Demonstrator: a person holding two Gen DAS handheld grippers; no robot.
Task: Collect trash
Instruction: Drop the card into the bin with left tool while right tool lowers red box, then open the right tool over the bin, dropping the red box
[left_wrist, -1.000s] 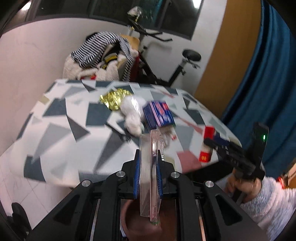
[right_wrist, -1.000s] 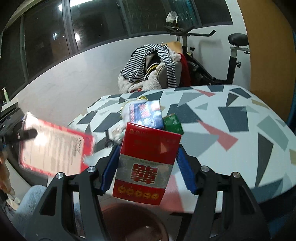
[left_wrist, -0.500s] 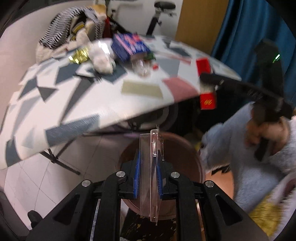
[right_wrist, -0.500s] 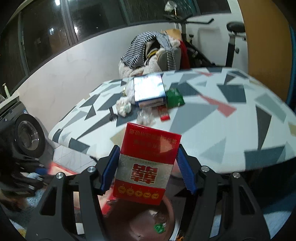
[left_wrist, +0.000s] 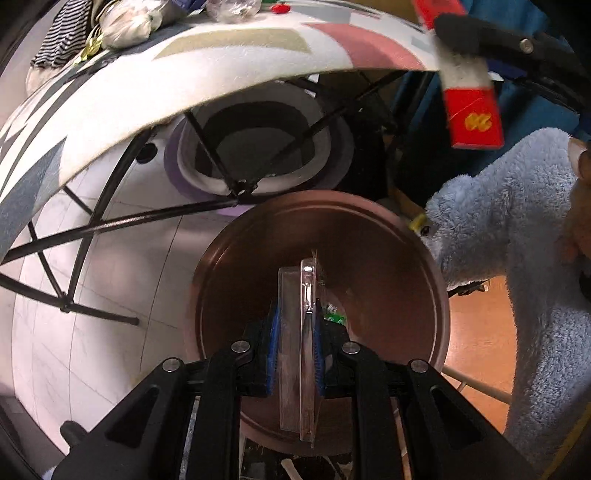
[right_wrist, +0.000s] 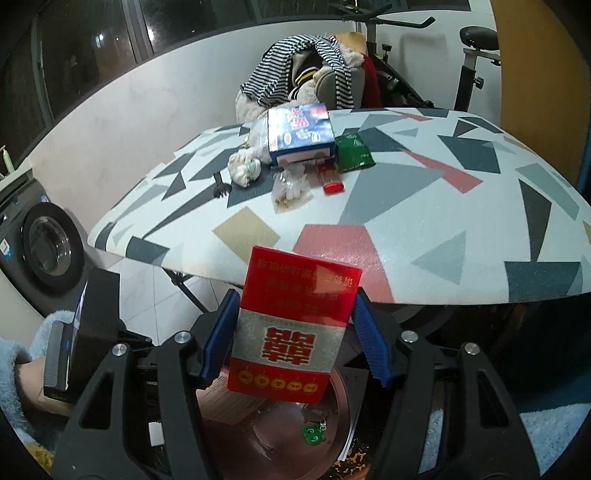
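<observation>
Both black two-finger grippers hold trash above one round brown bin (left_wrist: 388, 236)

Left gripper (left_wrist: 295, 332) pinches one clear flat plastic pack (left_wrist: 301, 347); right gripper (right_wrist: 293, 332), half-spread, clasps one red-and-silver cigarette box (right_wrist: 295, 328)

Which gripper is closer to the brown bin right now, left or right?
Left. The left gripper holds a clear case directly over the bin. The right gripper, with a red box, sits higher, near the table edge.

Home room, washing machine (right_wrist: 46, 254), exercise bike (right_wrist: 469, 62), clothes-heaped chair (right_wrist: 314, 70)
</observation>
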